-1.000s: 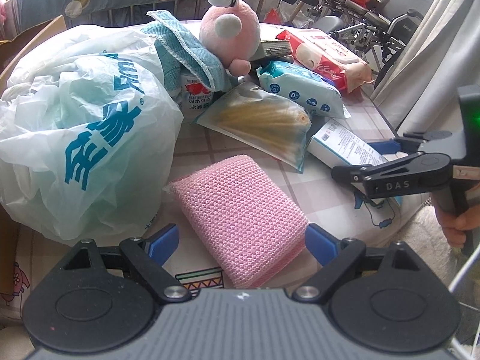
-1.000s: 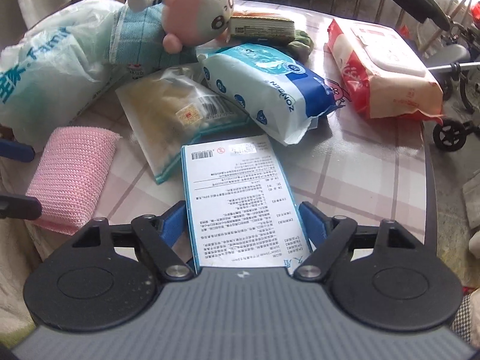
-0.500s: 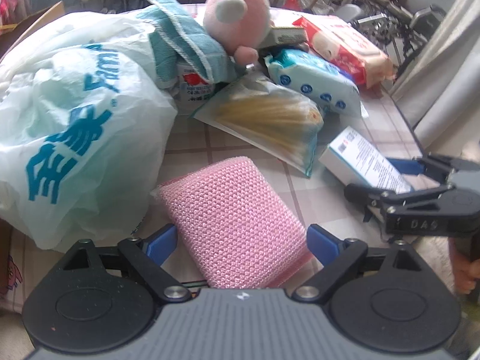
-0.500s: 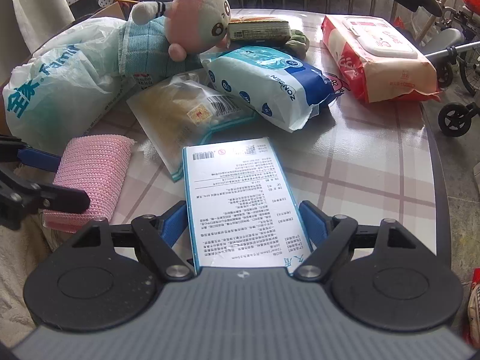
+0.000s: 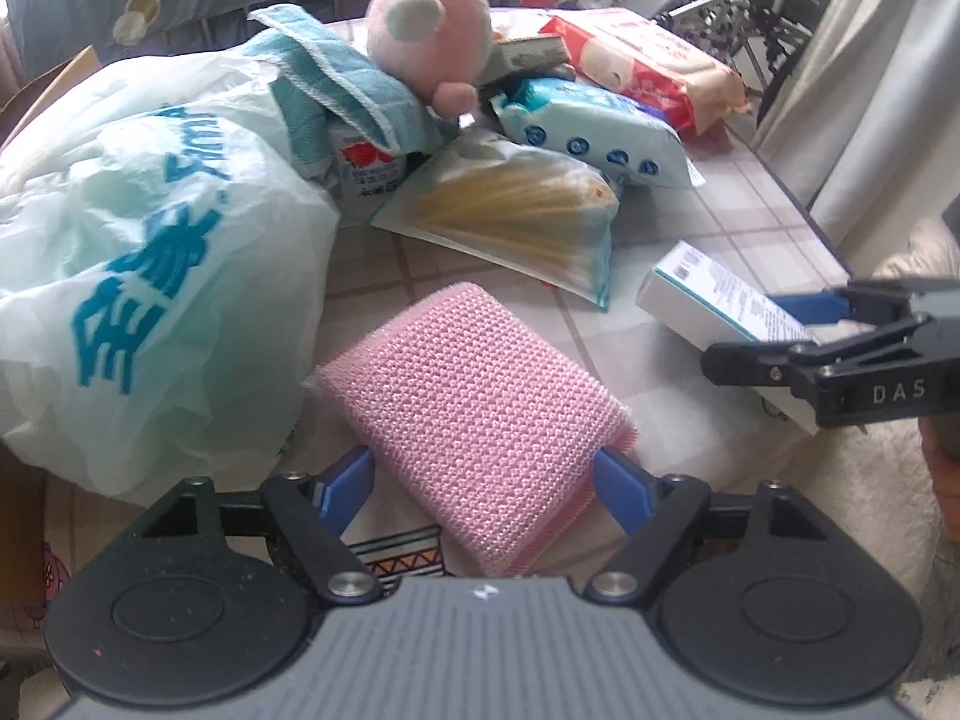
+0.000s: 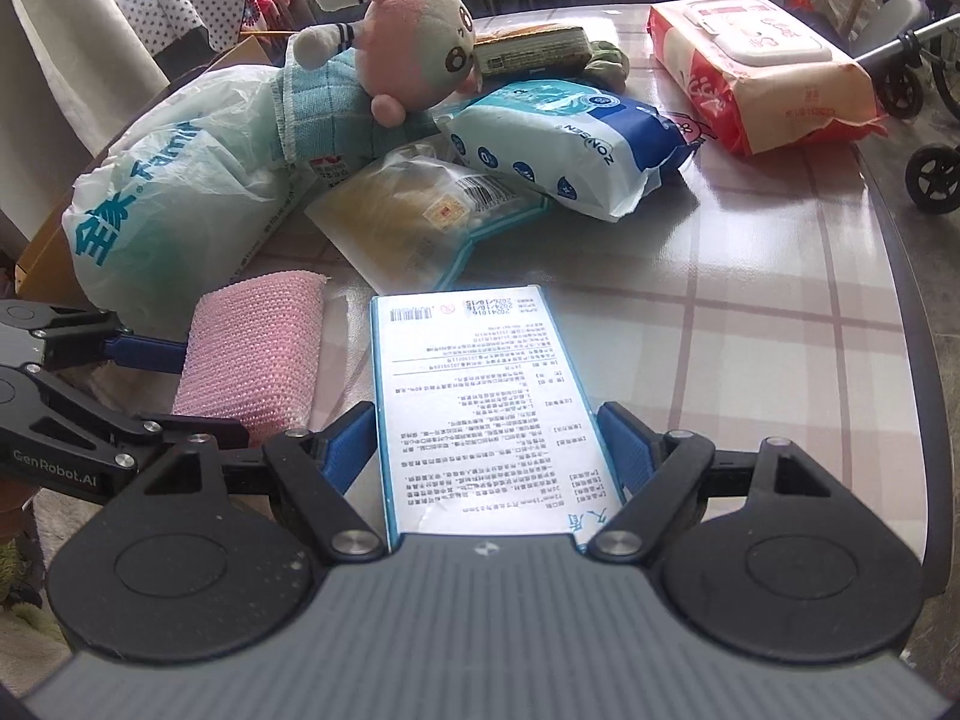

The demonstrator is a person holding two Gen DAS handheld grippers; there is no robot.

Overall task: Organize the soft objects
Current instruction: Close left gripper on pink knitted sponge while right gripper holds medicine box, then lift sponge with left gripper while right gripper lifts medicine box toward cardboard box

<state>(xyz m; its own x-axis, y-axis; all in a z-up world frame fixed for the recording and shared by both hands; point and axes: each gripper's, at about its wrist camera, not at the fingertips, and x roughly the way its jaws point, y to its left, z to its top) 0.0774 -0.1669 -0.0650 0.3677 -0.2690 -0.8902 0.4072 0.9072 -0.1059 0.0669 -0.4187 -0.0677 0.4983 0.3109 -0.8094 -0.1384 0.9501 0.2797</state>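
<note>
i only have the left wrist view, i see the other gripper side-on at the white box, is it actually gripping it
Observer: Yes. In the right wrist view the right gripper has a pad pressed against each long edge of the white box.
Operator: anything behind the plush i cant see
Observer: A green soft thing lies just past the flat packet that sits beside the pink plush.
Operator: does the red pack have a lid
Observer: Yes, a white flip lid sits on top of the red wipes pack, and it is closed.
</note>
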